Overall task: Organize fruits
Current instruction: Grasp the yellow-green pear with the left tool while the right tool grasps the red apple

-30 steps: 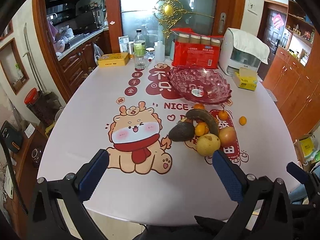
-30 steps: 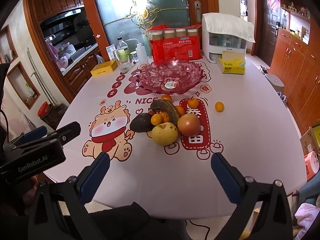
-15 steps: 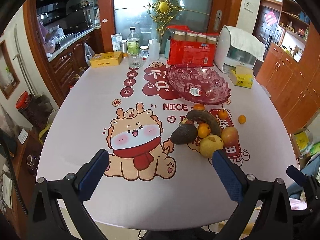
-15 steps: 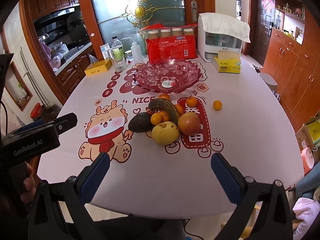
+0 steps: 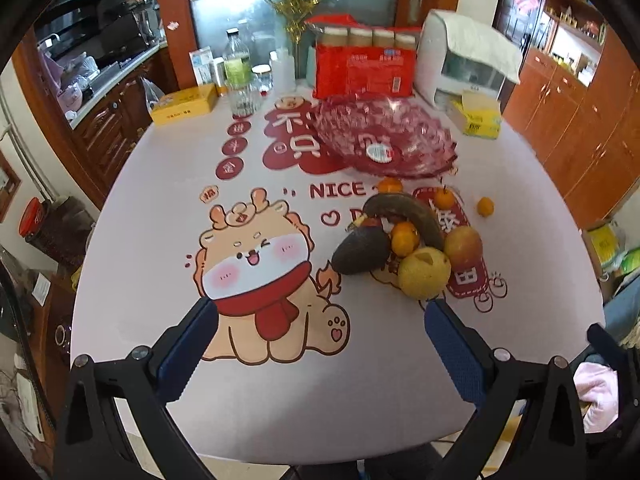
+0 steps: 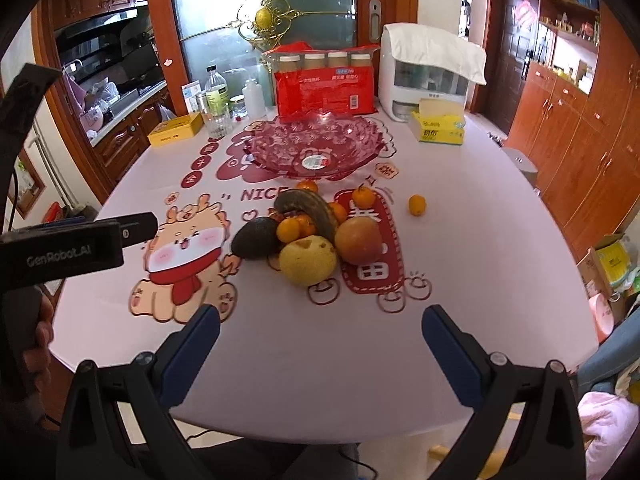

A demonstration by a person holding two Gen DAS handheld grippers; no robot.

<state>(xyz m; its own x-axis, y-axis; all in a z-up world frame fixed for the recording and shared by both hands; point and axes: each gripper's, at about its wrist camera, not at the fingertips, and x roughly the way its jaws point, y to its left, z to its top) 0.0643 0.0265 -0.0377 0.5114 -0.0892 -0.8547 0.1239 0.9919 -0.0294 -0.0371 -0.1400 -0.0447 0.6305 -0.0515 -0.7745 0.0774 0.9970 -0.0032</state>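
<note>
- Left wrist view: the left claw is spread wide open with nothing in it, hanging over the near part of the table, right above the cartoon dragon print.
- The fruit is all bunched up on the table ahead and to the right: a dark avocado, a yellow pear just beyond the right fingertip, a reddish apple beside it, a dark curved banana arching over some small oranges.
- One little orange sits on its own, off to the right of the pile.
- The pink glass bowl is behind the pile, no fruit in it.
- Right wrist view: the right claw is wide open too, holding nothing, and hovers at the near table edge.
- Same pile sits straight ahead here: pear in front, apple touching it on the right, avocado on the left.
- The bowl is past them, and the left claw's body pokes in from the left.
</note>
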